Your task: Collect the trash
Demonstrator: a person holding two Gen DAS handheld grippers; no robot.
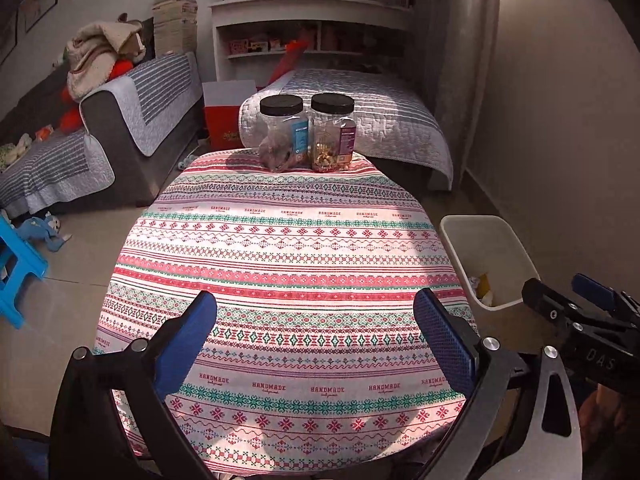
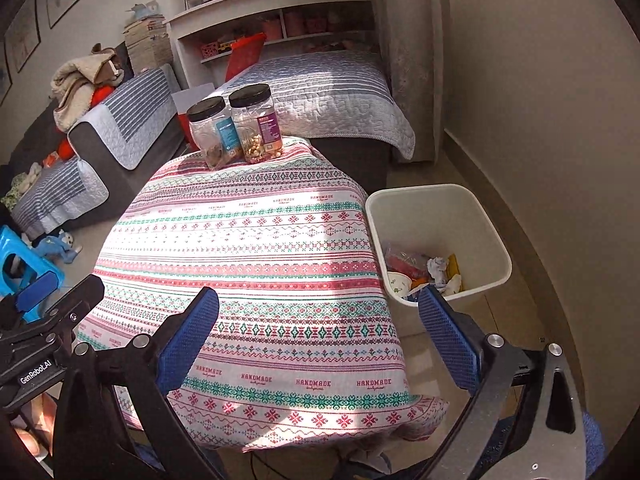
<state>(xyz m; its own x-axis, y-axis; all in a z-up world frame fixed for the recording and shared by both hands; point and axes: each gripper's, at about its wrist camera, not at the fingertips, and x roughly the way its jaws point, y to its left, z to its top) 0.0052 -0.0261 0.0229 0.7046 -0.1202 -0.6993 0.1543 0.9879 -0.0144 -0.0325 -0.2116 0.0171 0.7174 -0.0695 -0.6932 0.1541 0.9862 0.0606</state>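
Observation:
A white waste bin point(image 2: 440, 220) stands on the floor at the table's right side, holding crumpled wrappers and paper trash point(image 2: 424, 272). In the left wrist view the bin point(image 1: 486, 236) shows at the right with some trash point(image 1: 482, 286) inside. My left gripper point(image 1: 320, 332) hovers open over the near part of the patterned tablecloth point(image 1: 300, 260), nothing between its blue pads. My right gripper point(image 2: 320, 332) is open too, empty, above the table's near right corner, its right finger point(image 2: 448, 336) in front of the bin. Each gripper appears in the other's view: the right point(image 1: 560, 288), the left point(image 2: 64, 290).
Two clear jars with black lids point(image 1: 284, 132) point(image 1: 334, 132) stand at the table's far edge. Beyond are a bed point(image 1: 360, 112), a sofa point(image 1: 132, 120) with blankets and a shelf unit point(image 1: 312, 24). A blue stool point(image 2: 24, 272) and a toy lie on the floor at left.

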